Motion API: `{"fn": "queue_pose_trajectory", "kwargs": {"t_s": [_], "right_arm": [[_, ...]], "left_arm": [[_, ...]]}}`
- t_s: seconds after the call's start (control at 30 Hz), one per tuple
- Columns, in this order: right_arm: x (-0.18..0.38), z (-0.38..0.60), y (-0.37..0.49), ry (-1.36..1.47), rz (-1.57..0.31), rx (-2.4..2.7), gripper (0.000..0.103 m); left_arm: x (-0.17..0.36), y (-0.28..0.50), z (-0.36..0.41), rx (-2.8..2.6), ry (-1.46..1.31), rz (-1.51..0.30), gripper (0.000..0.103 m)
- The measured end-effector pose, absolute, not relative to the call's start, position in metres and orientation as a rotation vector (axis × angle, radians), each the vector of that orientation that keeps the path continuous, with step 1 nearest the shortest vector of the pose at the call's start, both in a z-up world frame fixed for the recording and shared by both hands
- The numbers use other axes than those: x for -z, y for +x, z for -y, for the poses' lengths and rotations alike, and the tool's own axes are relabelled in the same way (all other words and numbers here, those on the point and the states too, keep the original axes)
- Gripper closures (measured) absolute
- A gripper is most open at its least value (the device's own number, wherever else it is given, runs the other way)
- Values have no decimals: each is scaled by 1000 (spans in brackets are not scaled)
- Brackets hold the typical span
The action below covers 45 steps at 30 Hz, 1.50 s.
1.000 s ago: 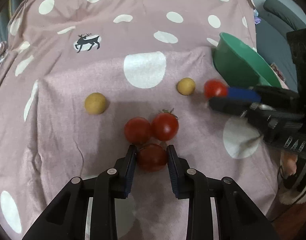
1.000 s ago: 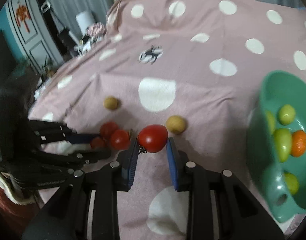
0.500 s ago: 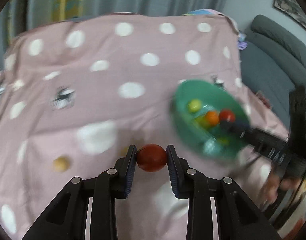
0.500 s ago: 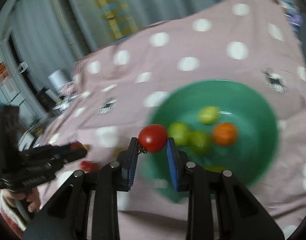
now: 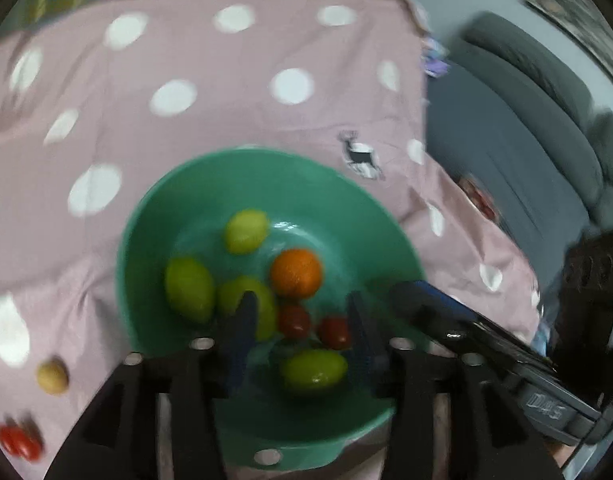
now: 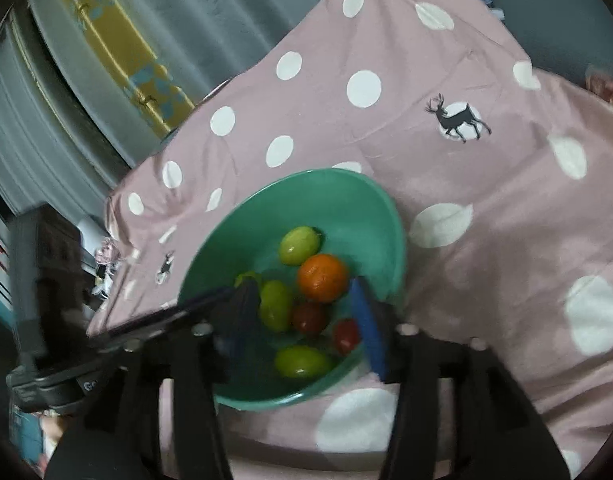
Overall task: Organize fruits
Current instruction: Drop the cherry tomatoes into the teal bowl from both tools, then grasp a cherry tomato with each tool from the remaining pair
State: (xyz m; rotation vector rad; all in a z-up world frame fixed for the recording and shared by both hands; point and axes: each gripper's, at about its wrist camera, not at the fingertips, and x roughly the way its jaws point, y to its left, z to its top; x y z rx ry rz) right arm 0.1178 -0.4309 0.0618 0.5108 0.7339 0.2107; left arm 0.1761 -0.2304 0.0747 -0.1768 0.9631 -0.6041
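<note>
Both my jaws are opening over the green bowl [image 5: 154, 208], nothing gripped between either pair: my left gripper [image 5: 298, 322] and my right gripper [image 6: 306, 316] hang above its hollow. Two red tomatoes [image 5: 294, 322] lie loose on the bowl's floor beside an orange fruit [image 5: 296, 272] and several green ones [image 5: 188, 288]. Out on the pink spotted cloth [image 5: 226, 80], a yellowish fruit [image 5: 52, 376] and more red tomatoes [image 5: 18, 442] lie apart from the bowl.

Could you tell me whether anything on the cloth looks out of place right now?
Yes: a yellowish fruit and red tomatoes lie loose on the cloth, left of the green bowl that holds the rest.
</note>
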Motion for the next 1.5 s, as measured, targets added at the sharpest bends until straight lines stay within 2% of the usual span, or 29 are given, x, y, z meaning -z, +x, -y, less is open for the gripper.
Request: {"fn": "queue_pose_trajectory", "kwargs": {"t_s": [0.07, 0.13, 0.17, 0.2, 0.23, 0.4, 0.53, 0.67, 0.73, 0.87, 0.93, 0.97, 1.03, 1.07, 1.27, 1.5], "right_arm": [[-66, 428, 115, 549, -721, -259, 31], [-74, 423, 109, 569, -688, -272, 4], [-76, 421, 109, 571, -677, -277, 0], [-79, 418, 107, 575, -668, -277, 0], [-81, 415, 107, 580, -671, -285, 0], [-99, 381, 110, 540, -679, -401, 0], [-115, 309, 95, 244, -645, -554, 0], [-103, 239, 83, -44, -650, -658, 7], [-92, 222, 91, -67, -712, -724, 19], [-66, 193, 117, -101, -835, -763, 26], [-54, 179, 121, -175, -864, -772, 33], [-49, 172, 124, -199, -880, -783, 36], [-41, 163, 129, -220, -911, -813, 50], [-38, 160, 132, -226, -922, -825, 53], [-21, 149, 141, -224, -983, -868, 56], [-17, 145, 150, -199, -1005, -839, 65]], "left_arm": [[-80, 173, 212, 618, -247, -947, 32], [-88, 168, 191, 632, -301, -935, 16], [-94, 165, 177, 624, -328, -920, 12], [-98, 162, 166, 614, -340, -907, 4], [-103, 158, 152, 598, -346, -896, 1], [-106, 134, 81, 501, -256, -914, 1], [-92, 117, 26, 365, -171, -933, 1], [-71, 110, -2, 249, -9, -916, 1], [-57, 105, 0, 282, 118, -917, 1], [-28, 94, 13, 332, 354, -960, 1], [-20, 93, 17, 371, 402, -957, 2], [-18, 95, 18, 390, 413, -959, 4], [-14, 101, 18, 441, 401, -999, 32], [-15, 106, 17, 493, 370, -1019, 35], [-11, 125, 14, 598, 305, -1089, 36], [-11, 133, 18, 597, 300, -1085, 36]]}}
